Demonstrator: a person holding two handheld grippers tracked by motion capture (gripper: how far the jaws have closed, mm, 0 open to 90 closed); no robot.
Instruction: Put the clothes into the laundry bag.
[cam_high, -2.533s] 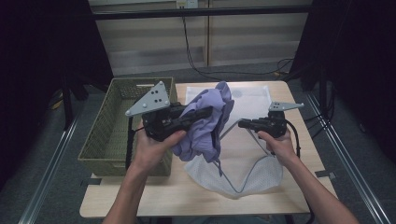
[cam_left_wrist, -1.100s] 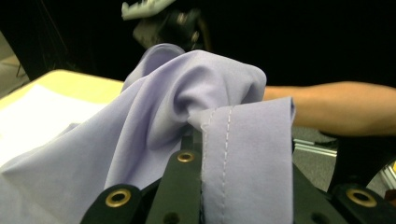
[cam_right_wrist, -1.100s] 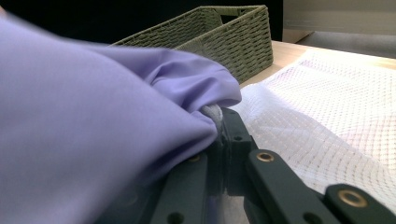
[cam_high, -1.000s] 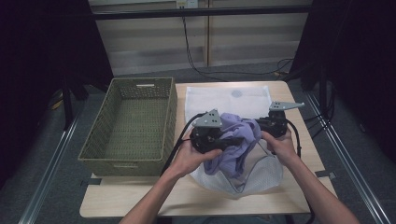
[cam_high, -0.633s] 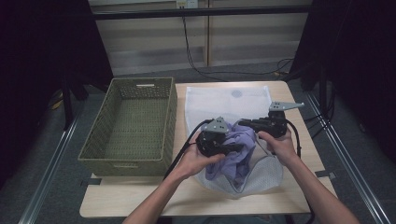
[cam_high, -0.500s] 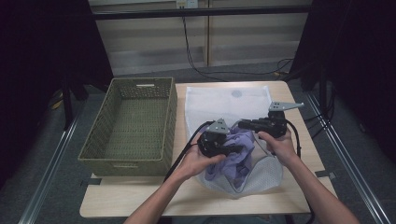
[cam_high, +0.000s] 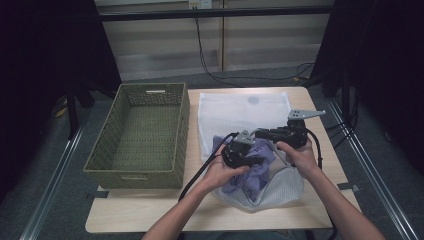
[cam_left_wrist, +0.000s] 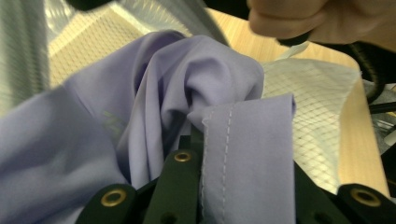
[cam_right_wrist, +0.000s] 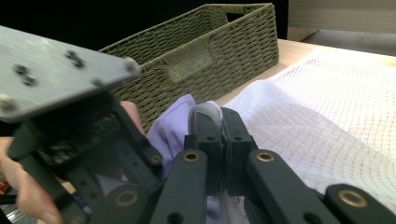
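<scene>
The lavender garment (cam_high: 250, 172) is bunched up in the mouth of a white mesh laundry bag (cam_high: 280, 187) that sits at the near right part of the table (cam_high: 150, 212), so it's partly down inside the bag and partly still spilling over the opening. The left gripper (cam_high: 245, 159) is dug right into the cloth; in the left gripper view its jaws are nearly together and pinched on the garment (cam_left_wrist: 163, 116), with a stitched hem folded over one jaw. The right gripper (cam_high: 262, 134) sits just beside it, toward the far side of the bag's opening, and in the right gripper view its jaws are clamped tight on the bag's rim (cam_right_wrist: 208, 114), a thin fold of mesh edge squeezed between the pads. A second flat piece of white mesh (cam_high: 240, 112) lies spread out on the table behind both hands. The green woven basket (cam_high: 137, 132) sits off to the left, well apart from the bag.
</scene>
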